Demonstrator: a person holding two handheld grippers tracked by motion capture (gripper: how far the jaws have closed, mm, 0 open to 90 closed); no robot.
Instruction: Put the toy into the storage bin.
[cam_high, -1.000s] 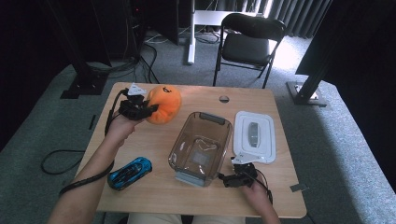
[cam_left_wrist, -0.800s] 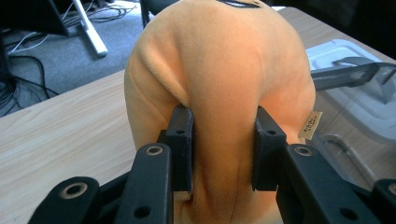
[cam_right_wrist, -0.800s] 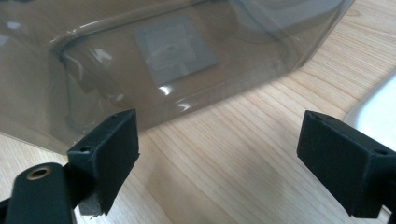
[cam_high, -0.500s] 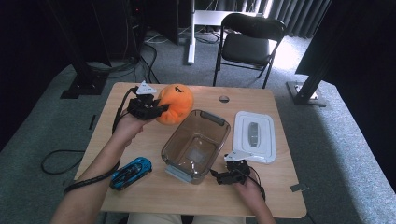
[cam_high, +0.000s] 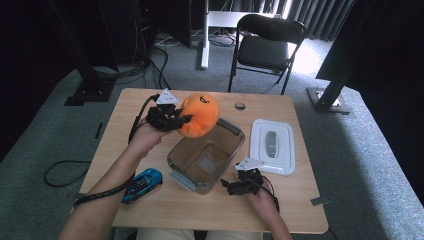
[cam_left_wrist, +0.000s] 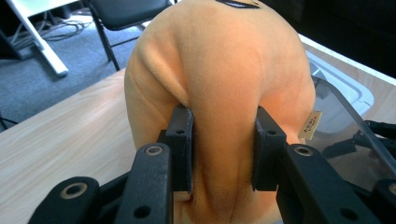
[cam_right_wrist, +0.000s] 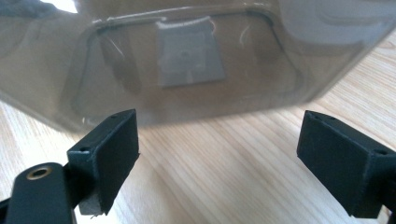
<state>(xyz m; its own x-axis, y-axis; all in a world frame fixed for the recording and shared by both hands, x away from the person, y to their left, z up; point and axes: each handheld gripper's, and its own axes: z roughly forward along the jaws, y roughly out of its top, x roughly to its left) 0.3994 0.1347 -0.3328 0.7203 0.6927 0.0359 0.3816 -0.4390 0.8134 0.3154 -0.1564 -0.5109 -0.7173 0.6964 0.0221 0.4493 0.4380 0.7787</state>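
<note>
The round orange plush toy (cam_high: 199, 115) hangs over the far left end of the clear plastic box (cam_high: 206, 159). The white flat lid (cam_high: 272, 146) lies right of it, the little blue toy car (cam_high: 143, 184) near left.

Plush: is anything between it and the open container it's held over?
Nothing visible. The left tongs hold the plush above the container's far rim; its lid lies off to the side.

Orange plush toy (cam_left_wrist: 224, 84): top and base cut off by the left gripper view's edges; label (cam_left_wrist: 311, 125) print too small to read. Clear container (cam_right_wrist: 187, 60): blurred, cropped on three sides in the right gripper view; far rim behind the plush toy from above.
</note>
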